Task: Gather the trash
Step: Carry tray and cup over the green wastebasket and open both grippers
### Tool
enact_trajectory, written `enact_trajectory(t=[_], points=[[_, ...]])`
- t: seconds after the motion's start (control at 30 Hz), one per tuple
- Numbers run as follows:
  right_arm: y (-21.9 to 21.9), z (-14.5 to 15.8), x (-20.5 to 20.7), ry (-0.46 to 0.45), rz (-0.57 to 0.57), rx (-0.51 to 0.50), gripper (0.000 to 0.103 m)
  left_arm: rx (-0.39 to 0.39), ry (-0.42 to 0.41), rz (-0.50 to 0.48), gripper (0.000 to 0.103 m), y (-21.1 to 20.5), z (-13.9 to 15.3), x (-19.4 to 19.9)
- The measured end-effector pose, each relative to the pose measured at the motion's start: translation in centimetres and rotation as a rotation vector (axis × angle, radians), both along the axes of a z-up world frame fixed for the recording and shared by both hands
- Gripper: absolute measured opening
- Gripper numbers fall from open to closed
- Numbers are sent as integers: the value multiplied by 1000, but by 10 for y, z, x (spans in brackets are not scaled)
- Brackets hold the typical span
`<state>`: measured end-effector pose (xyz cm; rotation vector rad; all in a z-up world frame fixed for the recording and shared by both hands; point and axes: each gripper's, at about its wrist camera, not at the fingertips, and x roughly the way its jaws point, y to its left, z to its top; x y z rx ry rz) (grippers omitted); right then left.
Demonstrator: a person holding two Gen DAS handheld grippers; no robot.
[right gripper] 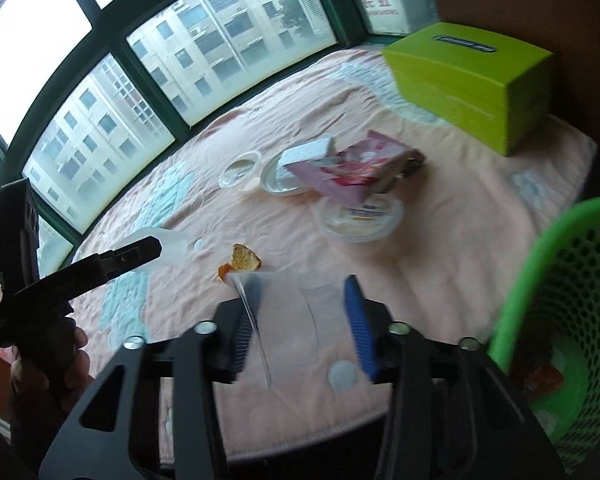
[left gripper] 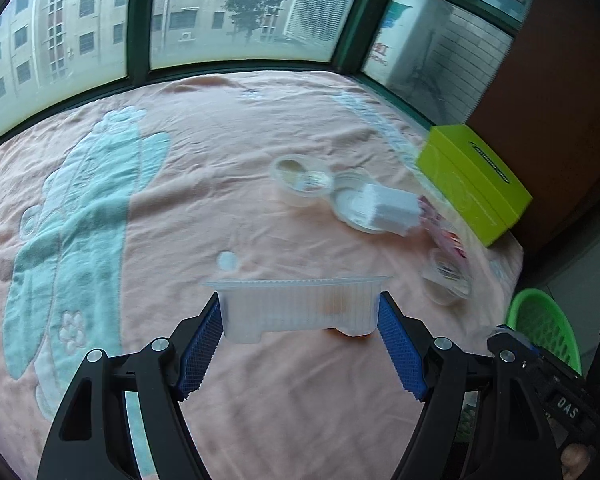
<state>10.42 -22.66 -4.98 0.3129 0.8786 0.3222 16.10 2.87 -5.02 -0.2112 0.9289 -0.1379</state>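
My left gripper is shut on a clear ribbed plastic tray with orange residue, held above the pink cloth. In the right wrist view the left gripper and its tray show at the left. My right gripper is shut on a clear plastic cup, blurred by motion. An orange food scrap lies on the cloth just beyond it. A green mesh basket stands at the right, also in the left wrist view.
On the pink cloth lie a round cup, a white lid with a white box, a pink wrapper, a lidded tub and a lime-green box. Windows line the far edge.
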Motion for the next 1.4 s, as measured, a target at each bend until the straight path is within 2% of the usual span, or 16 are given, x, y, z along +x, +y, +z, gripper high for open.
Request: enact_trajectory(t=[0.27, 0.63, 0.77, 1.2, 1.4], points=[[-12, -17, -7, 48, -35, 31, 33, 5, -9, -38, 73, -23, 5, -9], [-23, -1, -14, 3, -58, 69, 27, 0, -17, -67, 73, -33, 11, -9], [-31, -3, -13, 6, -76, 108, 21, -5, -19, -84, 73, -43, 13, -9], [-35, -4, -8, 9, -112, 139, 15, -5, -23, -112, 73, -54, 16, -10], [-47, 6, -13, -25, -142, 155, 13, -16, -24, -137, 73, -63, 18, -12]])
